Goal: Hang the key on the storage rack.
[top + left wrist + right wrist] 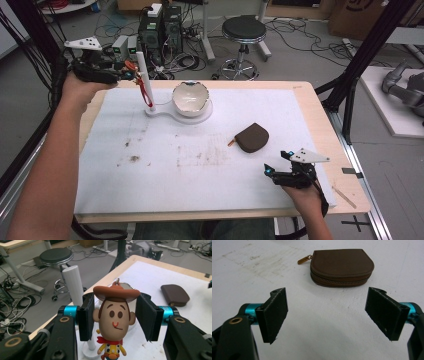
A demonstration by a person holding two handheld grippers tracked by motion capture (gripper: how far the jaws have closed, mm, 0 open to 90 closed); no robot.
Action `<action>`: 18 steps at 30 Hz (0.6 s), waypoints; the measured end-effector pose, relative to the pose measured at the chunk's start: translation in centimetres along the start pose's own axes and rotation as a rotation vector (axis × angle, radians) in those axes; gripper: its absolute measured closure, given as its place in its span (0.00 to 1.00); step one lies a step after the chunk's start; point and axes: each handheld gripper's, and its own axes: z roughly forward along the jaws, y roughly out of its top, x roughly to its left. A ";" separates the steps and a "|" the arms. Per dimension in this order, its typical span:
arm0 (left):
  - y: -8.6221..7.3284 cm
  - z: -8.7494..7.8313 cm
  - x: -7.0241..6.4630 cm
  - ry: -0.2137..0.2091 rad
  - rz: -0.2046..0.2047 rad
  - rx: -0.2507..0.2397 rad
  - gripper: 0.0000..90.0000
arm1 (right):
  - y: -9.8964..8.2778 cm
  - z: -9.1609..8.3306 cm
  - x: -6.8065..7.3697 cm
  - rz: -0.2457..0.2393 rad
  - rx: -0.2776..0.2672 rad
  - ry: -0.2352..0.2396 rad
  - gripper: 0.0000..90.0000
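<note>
A cowboy figure [114, 316] with a brown hat and a metal ring on top sits between the pads of my left gripper [115, 318], which is shut on its head. In the high view that gripper [131, 75] is held beside the top of a white post [142, 74], and a red cord [148, 96] hangs along the post. A brown zip pouch [252, 137] lies on the white mat. My right gripper [274, 167] rests low near the table's front right. Its jaws [328, 315] stand open and empty, pointing at the pouch [342, 266] a short way ahead.
The post rises from a white stand base [165, 114] that also carries a white bowl [190, 97]. The white mat [150, 180] has brown stains at its middle. A black stool [243, 31], computers and cables stand on the floor beyond the table's far edge.
</note>
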 end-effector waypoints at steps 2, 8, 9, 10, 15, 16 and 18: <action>-0.1 0.4 0.3 0.009 -0.008 0.005 0.56 | 0.0 -0.1 0.0 -0.001 -0.002 -0.003 0.21; -0.4 1.4 1.0 0.023 -0.023 0.018 0.56 | -0.1 -0.4 -0.2 0.010 -0.005 -0.012 0.21; -0.3 1.5 1.2 0.029 -0.024 0.022 0.56 | -0.1 -0.4 -0.2 0.010 -0.005 -0.012 0.21; -0.3 1.6 1.3 0.033 -0.024 0.024 0.56 | -0.2 -0.4 -0.3 0.015 -0.005 -0.013 0.21; -0.5 1.7 1.9 0.054 -0.044 0.028 0.56 | -0.1 -0.3 -0.2 0.011 0.000 -0.009 0.21; -0.6 1.8 1.9 0.059 -0.043 0.037 0.56 | -0.1 -0.2 -0.2 0.003 -0.003 -0.009 0.21; -0.9 1.9 2.0 0.064 -0.045 0.048 0.56 | -0.1 -0.2 -0.1 0.006 -0.002 -0.006 0.21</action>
